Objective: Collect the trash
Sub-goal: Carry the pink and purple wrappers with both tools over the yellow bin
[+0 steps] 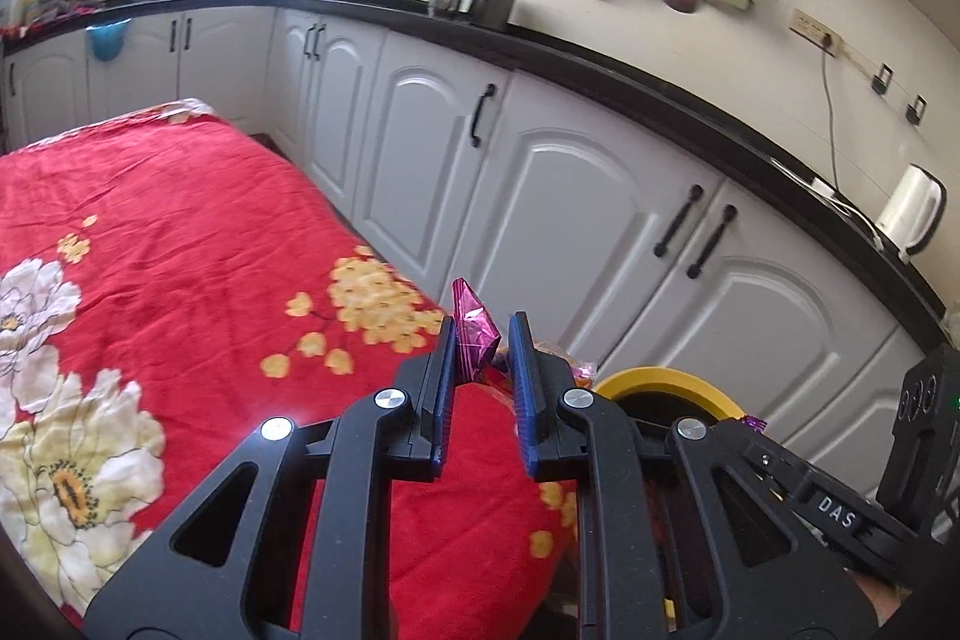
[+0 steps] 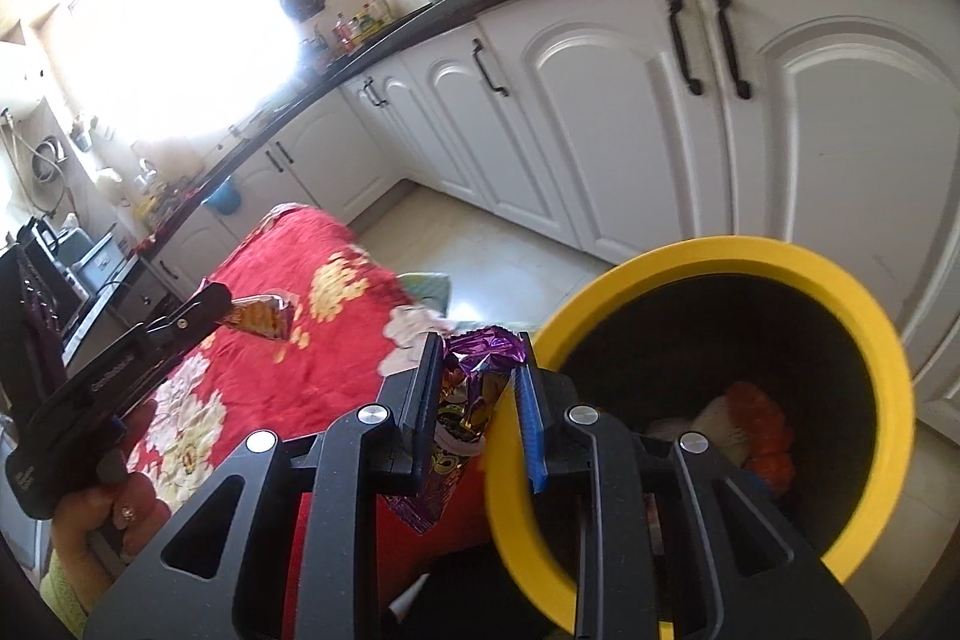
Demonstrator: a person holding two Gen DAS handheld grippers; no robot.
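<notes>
My left gripper (image 1: 480, 334) is shut on a pink-edged snack wrapper (image 1: 474, 334) and holds it above the red floral cloth (image 1: 150, 232) near the table's right edge. From the right wrist view the left gripper (image 2: 231, 307) shows the wrapper as orange and purple (image 2: 264, 319). My right gripper (image 2: 480, 358) is shut on a purple snack wrapper (image 2: 474, 382), held beside the left rim of the yellow-rimmed bin (image 2: 750, 250). The bin rim also shows in the left wrist view (image 1: 666, 382). Orange and white trash (image 2: 744, 424) lies inside the bin.
White cabinets (image 1: 576, 208) with black handles run under a black countertop (image 1: 600, 64) on the right. A white kettle (image 1: 912, 208) stands on the counter. Pale tiled floor (image 2: 480, 244) lies between table and cabinets.
</notes>
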